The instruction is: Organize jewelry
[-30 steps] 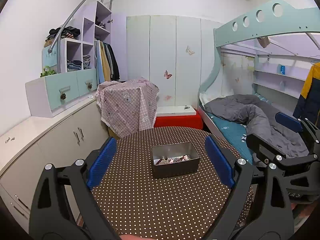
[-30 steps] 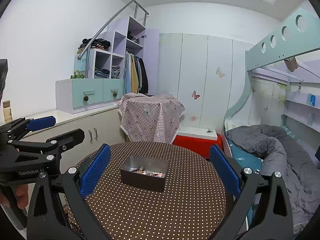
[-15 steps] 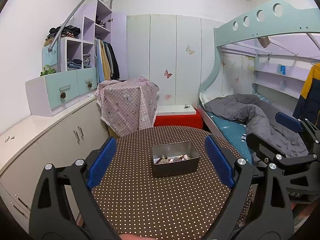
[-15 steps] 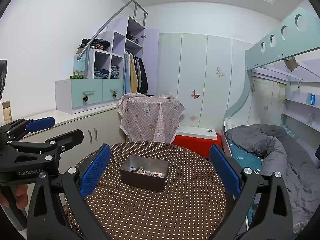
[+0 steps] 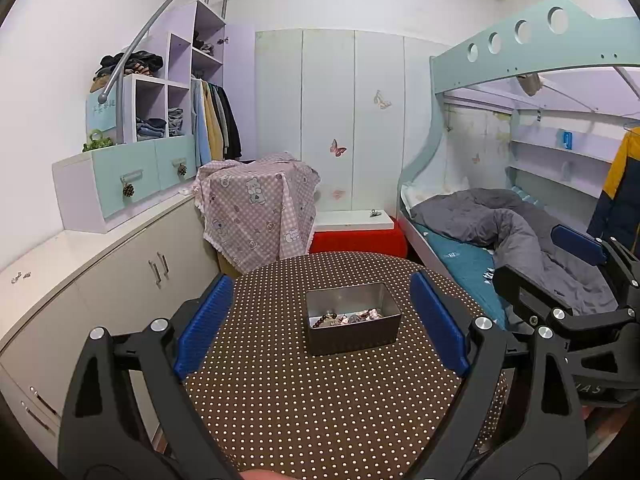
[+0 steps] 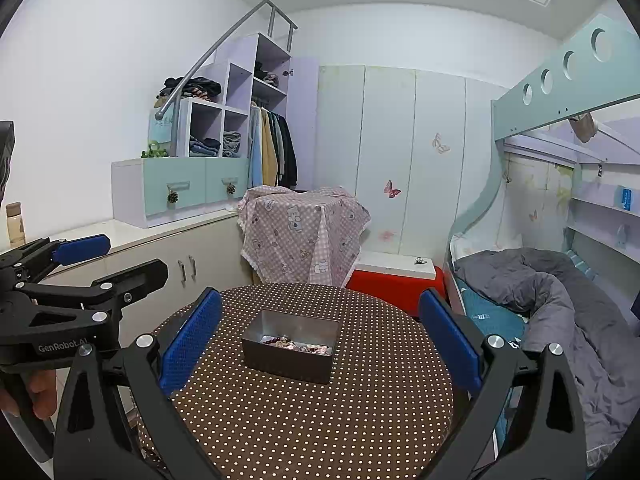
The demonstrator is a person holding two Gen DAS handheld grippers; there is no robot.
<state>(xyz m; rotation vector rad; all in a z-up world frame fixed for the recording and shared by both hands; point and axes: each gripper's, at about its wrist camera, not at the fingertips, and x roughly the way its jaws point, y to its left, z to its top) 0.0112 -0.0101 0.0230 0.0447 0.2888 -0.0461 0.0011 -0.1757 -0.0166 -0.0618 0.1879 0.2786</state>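
Observation:
A small metal tin (image 5: 353, 325) stands near the far middle of a round table with a brown dotted cloth (image 5: 320, 400). Beads and small jewelry pieces (image 5: 346, 317) lie in the tin's bottom. The tin also shows in the right wrist view (image 6: 291, 344) with the jewelry (image 6: 298, 345) inside. My left gripper (image 5: 320, 330) is open and empty, held above the near part of the table. My right gripper (image 6: 320, 346) is open and empty, held to the right of the left one. Both are well short of the tin.
A low white cabinet (image 5: 120, 264) runs along the left. A stand draped in checked cloth (image 5: 256, 208) and a red box (image 5: 358, 236) sit behind the table. A bunk bed with a grey duvet (image 5: 520, 232) is on the right.

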